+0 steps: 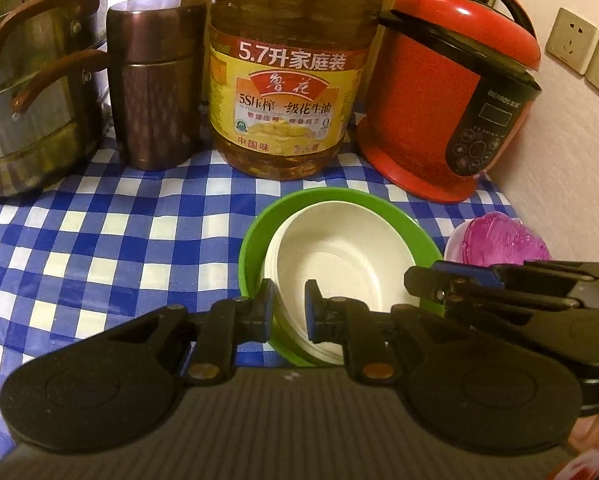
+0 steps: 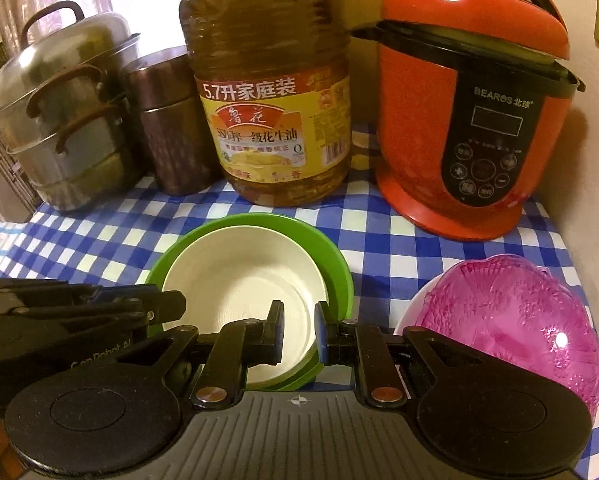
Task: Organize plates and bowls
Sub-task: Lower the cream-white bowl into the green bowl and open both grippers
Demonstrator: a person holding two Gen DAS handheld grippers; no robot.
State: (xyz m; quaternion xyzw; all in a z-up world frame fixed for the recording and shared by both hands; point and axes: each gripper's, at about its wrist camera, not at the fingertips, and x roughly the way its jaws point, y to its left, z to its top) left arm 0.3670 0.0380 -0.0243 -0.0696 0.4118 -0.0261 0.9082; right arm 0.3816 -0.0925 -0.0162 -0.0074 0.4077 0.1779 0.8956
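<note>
A white bowl [image 1: 339, 264] [image 2: 239, 280], the top of a nested white stack, sits inside a green bowl [image 1: 299, 204] [image 2: 331, 256] on the checked cloth. My left gripper [image 1: 289, 312] [image 2: 177, 302] is shut on the white bowl's left rim. Across from it, my right gripper [image 2: 299, 320] [image 1: 413, 280] is shut on the right rim. To the right, a pink glass bowl [image 2: 511, 312] [image 1: 499, 236] rests on a white plate [image 2: 409, 312].
Along the back stand a steel steamer pot [image 1: 31, 92], a brown canister [image 1: 155, 84], a large oil bottle [image 1: 291, 80] and a red rice cooker [image 1: 459, 92]. A wall with sockets [image 1: 571, 40] closes the right side. Blue-checked cloth [image 1: 99, 248] covers the table.
</note>
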